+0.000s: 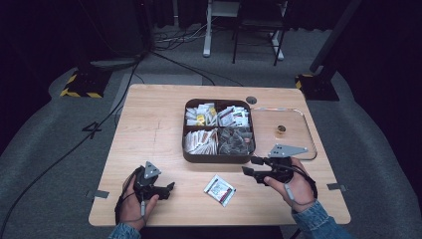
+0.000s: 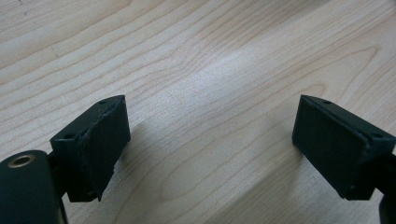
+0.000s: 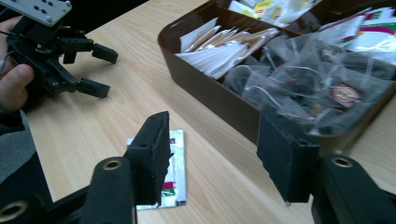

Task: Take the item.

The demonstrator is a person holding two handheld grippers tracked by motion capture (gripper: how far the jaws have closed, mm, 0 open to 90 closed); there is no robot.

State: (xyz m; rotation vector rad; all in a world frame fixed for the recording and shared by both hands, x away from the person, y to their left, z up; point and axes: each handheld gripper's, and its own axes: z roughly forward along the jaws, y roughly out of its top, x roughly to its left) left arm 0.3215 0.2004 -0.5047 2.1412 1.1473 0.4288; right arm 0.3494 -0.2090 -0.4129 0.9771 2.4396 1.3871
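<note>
A white sachet with red and green print (image 1: 219, 189) lies flat on the wooden table (image 1: 149, 129), in front of a brown four-compartment box (image 1: 218, 158). The box holds several sachets and clear-wrapped tea bags (image 3: 322, 79). My right gripper (image 1: 250, 166) is open at the box's front right corner, jaws pointing left. In the right gripper view the sachet (image 3: 176, 163) lies partly behind the left jaw of my right gripper (image 3: 212, 158), and the box wall (image 3: 210, 95) runs just beyond it. My left gripper (image 1: 168, 190) is open near the table's front left. In its own view my left gripper (image 2: 210, 135) has bare wood between its jaws.
A clear tray (image 1: 304, 130) sits right of the box with a small gold-coloured object (image 1: 280, 130) on it. A round hole (image 1: 251, 100) is in the table behind the box. Cables cross the grey floor (image 1: 59, 159) at the left. The other hand's gripper (image 3: 100, 70) shows far left.
</note>
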